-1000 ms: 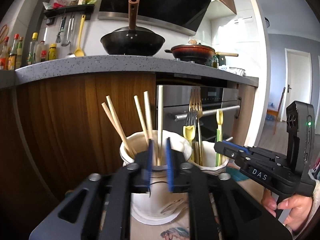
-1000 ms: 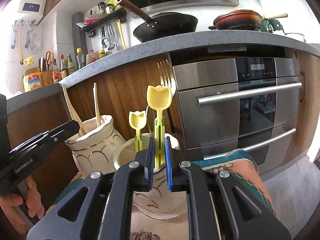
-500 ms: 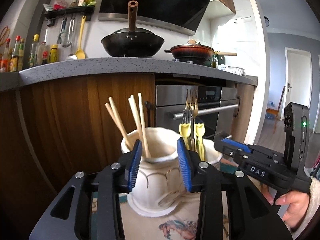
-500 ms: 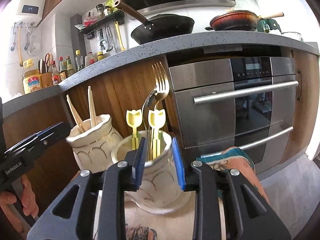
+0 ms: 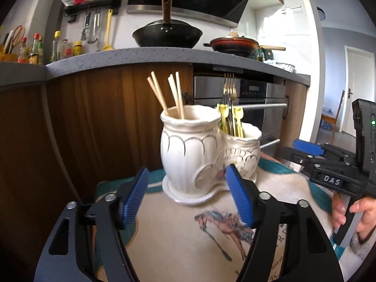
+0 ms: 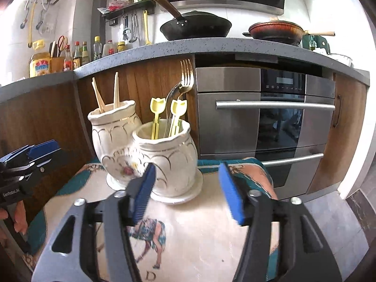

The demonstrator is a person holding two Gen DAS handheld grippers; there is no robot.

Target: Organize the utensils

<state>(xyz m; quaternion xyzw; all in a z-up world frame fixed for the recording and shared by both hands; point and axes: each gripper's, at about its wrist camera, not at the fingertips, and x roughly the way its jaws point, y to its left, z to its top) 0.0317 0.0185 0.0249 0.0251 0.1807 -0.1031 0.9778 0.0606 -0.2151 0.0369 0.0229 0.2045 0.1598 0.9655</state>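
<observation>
A: Where is the white ceramic double utensil holder (image 5: 199,155) placed?

B: It is set on a printed cloth (image 5: 188,232) with a teal border, in front of a wooden cabinet front and beside a steel oven (image 6: 265,127). Wooden chopsticks (image 5: 168,94) are stood in the taller pot; metal forks (image 6: 186,75) and yellow tulip-topped picks (image 6: 157,108) are stood in the lower pot (image 6: 166,148).

A: How are the jaws of the left gripper (image 5: 188,199) set?

B: They are spread wide, having just been opening, and nothing is gripped. The holder is seen past the blue pads (image 5: 136,197), apart from them; only cloth lies between the fingers.

A: And the right gripper (image 6: 188,192)?

B: It is likewise parted, having just been opening, and nothing is held. The foot of the lower pot is overlapped in view by its left pad (image 6: 144,191), but whether contact is made cannot be told.

A: What else is seen around?

B: A black wok (image 5: 168,35) and a red pan (image 6: 276,30) are set on the grey countertop (image 5: 141,56) above. Bottles are lined along the counter, and utensils are hung beneath a wall shelf. Each gripper is caught at the edge of the other's view, a hand (image 5: 357,216) being wrapped around the right one's handle.
</observation>
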